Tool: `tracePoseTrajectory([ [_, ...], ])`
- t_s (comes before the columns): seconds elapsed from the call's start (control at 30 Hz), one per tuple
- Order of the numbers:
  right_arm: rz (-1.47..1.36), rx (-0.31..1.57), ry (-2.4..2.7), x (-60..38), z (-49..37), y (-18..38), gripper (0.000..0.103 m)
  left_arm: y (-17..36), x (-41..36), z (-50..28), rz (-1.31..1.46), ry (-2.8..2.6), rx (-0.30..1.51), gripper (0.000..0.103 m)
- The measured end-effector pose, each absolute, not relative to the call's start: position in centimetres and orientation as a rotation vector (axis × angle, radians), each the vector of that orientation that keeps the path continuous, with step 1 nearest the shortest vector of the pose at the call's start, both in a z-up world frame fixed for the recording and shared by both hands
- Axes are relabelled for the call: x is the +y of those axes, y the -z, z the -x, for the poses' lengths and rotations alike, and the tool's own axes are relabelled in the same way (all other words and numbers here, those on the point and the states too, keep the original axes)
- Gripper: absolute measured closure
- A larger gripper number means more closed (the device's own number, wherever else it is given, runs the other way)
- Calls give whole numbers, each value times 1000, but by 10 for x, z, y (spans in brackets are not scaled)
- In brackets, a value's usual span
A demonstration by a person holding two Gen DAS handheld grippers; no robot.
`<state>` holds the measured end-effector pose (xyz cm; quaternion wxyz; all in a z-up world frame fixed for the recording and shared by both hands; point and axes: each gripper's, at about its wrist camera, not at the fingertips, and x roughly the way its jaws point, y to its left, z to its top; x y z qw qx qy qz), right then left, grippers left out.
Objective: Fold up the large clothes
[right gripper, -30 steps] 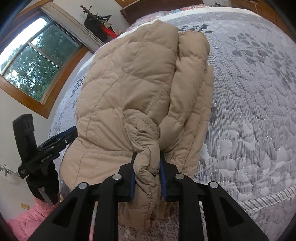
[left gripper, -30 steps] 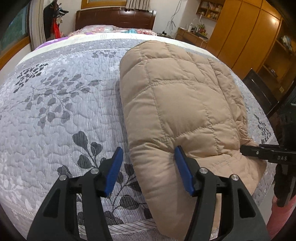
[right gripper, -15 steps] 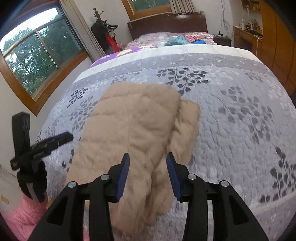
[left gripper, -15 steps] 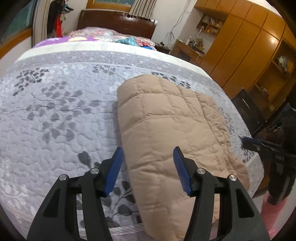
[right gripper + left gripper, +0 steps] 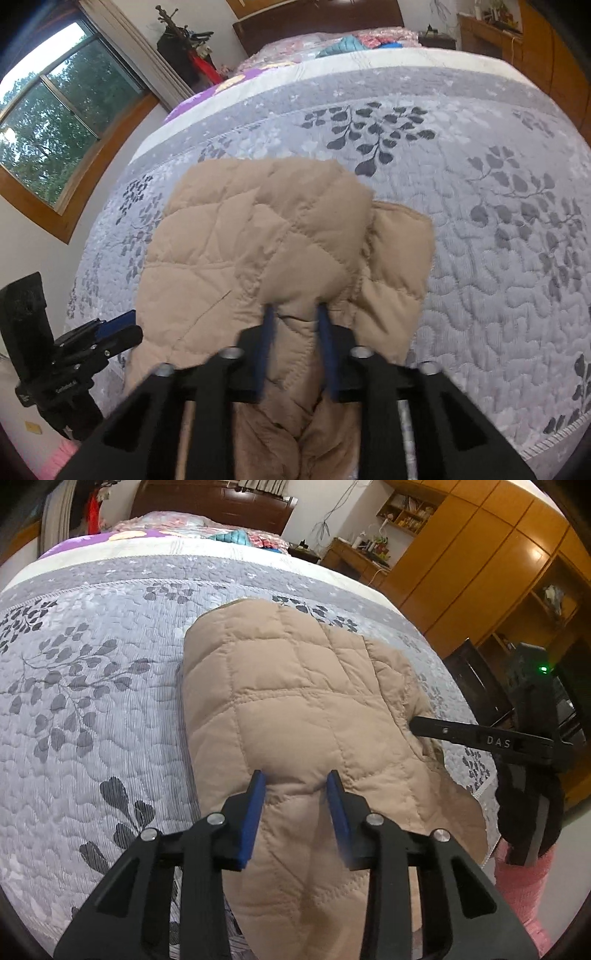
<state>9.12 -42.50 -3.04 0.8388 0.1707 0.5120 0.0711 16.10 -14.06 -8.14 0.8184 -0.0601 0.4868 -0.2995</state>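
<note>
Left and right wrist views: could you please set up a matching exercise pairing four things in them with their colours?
Things:
1. quilted jacket
2. bedspread
3. wardrobe
4. sleeve

Colours:
A. grey with dark leaves
B. pink
C. tan
D. orange-brown wood

Pairs: 1-C, 2-A, 3-D, 4-B
</note>
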Motion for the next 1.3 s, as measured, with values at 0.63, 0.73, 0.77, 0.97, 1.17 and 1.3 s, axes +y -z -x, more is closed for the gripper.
tracePoseTrajectory([
  [0.63, -351, 1107, -64, -433, -73, 75, 98, 114, -167, -165, 29, 678, 1052, 69],
  [0.73, -361, 1097, -64, -436, -71, 71, 97, 108, -163, -164, 32, 677, 1044, 70],
  [0.77, -369, 1091, -66, -438, -68, 67, 94, 103, -160, -163, 38, 677, 1040, 71],
  [0.97, -302, 1004, -70, -430, -33, 31, 93, 74, -139, -144, 80, 689, 982, 71],
  [1.17, -215, 988, -143, -398, -3, 20, 93, 81, -139, -119, 63, 652, 1002, 71],
  [1.3, -185, 995, -110, -390, 6, 25, 93, 89, -139, -117, 43, 641, 995, 71],
])
